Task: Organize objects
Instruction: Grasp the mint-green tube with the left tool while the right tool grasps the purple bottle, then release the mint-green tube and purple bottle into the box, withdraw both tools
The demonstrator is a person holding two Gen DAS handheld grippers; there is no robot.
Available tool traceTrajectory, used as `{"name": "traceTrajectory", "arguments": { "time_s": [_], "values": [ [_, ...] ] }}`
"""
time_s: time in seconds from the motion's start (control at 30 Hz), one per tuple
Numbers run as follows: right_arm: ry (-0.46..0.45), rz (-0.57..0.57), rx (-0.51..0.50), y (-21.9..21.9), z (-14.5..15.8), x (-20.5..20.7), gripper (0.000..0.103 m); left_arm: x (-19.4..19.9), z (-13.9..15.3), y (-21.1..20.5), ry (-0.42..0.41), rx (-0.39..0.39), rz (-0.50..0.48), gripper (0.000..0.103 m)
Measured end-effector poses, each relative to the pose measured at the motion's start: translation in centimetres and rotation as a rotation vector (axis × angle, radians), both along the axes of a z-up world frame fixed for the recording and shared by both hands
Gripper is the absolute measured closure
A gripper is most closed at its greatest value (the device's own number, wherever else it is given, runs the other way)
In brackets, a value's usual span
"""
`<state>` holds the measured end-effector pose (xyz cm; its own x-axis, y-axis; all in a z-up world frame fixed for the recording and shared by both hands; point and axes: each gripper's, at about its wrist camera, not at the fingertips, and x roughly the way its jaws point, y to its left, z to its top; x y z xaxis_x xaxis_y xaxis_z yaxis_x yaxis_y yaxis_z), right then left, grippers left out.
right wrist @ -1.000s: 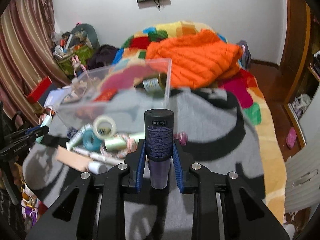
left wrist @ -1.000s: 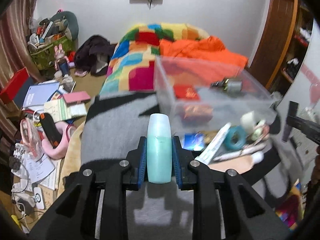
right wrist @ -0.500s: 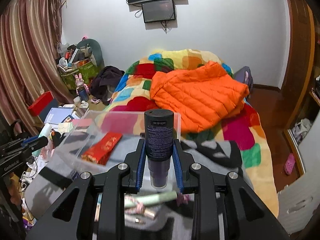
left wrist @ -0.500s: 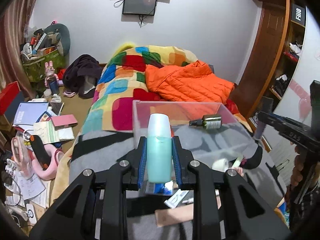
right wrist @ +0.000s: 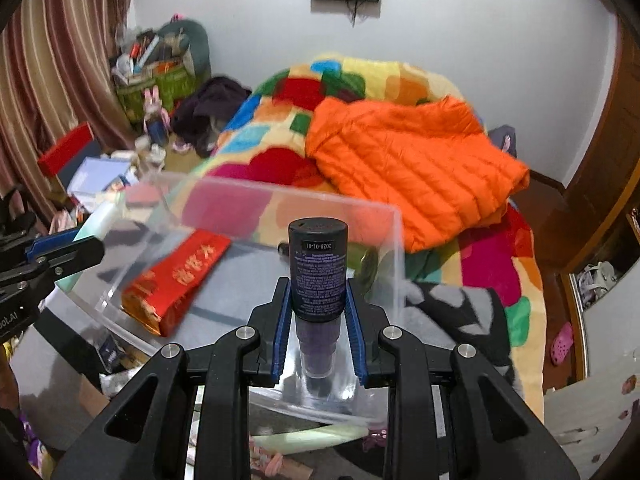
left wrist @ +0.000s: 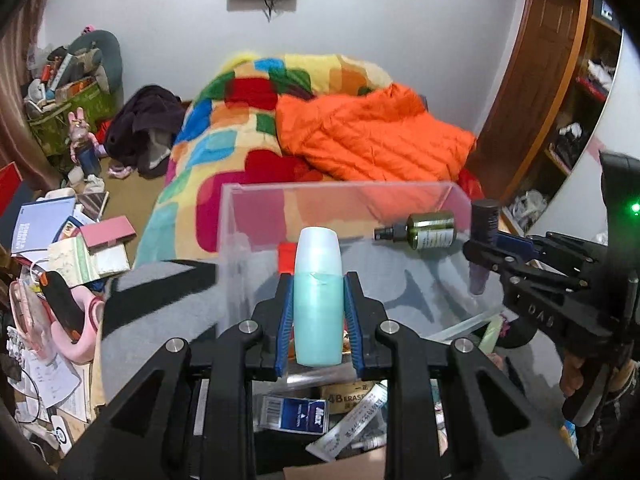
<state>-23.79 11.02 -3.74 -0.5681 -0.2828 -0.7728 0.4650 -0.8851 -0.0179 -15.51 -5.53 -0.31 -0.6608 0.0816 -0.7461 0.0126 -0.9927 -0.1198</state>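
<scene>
From my seat, the left gripper (left wrist: 319, 318) is clamped on a teal bottle (left wrist: 318, 296) with a pale cap, its blue pads (left wrist: 285, 320) pressed to both sides, the bottle standing upright between them and poking out past the fingertips. It sits over the near edge of the clear plastic box (left wrist: 248, 248) that rests on the grey blanket (left wrist: 160, 304). My right gripper (right wrist: 319, 322) is likewise closed on a dark purple bottle (right wrist: 318, 272) with a black cap (a printed date label faces the camera), and that bottle too is held above the near wall of the clear plastic box (right wrist: 394, 256).

The left wrist view gives me what the right cannot: a green spray bottle (left wrist: 428, 230) lying on its side inside the box near the far right corner, plus a blue packet (left wrist: 294, 416) and a white tube (left wrist: 348, 424) lying below the gripper outside the box. It also catches the right gripper (left wrist: 480, 256) from the side, with its dark bottle at the box's right wall.

The right wrist view shows a red packet (right wrist: 178, 280) with gold lettering lying flat on the box floor, left of the dark bottle; the left view only gives a sliver of red behind the teal cap. Both show the orange jacket (right wrist: 408, 168) on the patchwork bedspread (right wrist: 280, 96) beyond.
</scene>
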Motion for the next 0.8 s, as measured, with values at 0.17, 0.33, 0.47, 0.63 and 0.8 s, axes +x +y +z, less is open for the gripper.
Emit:
{"name": "traceTrajectory", "arguments": {
  "time_s": [0.17, 0.33, 0.47, 0.63, 0.8],
  "values": [
    [-0.047, 0.049, 0.045, -1.2, -1.3, -0.4, 0.080, -1.3, -1.5, 0.7, -0.050, -0.012, -0.019, 0.079],
    [-0.084, 0.082, 0.065, -1.8, -1.9, -0.6, 0.080, -1.4, -2.2, 0.5, -0.085, 0.018, -0.037, 0.079],
    [-0.113, 0.086, 0.050, -1.6, -1.9, -0.7, 0.080, -0.7, -1.6, 0.8, -0.074, 0.007, -0.054, 0.079],
    [-0.109, 0.098, 0.019, -1.0, -1.0, -0.1, 0.076, 1.0, 0.1, 1.0, -0.035, -0.005, -0.071, 0.073],
    [-0.061, 0.090, -0.042, 0.8, 1.3, 1.3, 0.065, 3.6, 2.3, 0.4, 0.039, -0.016, -0.055, 0.049]
  ]
}}
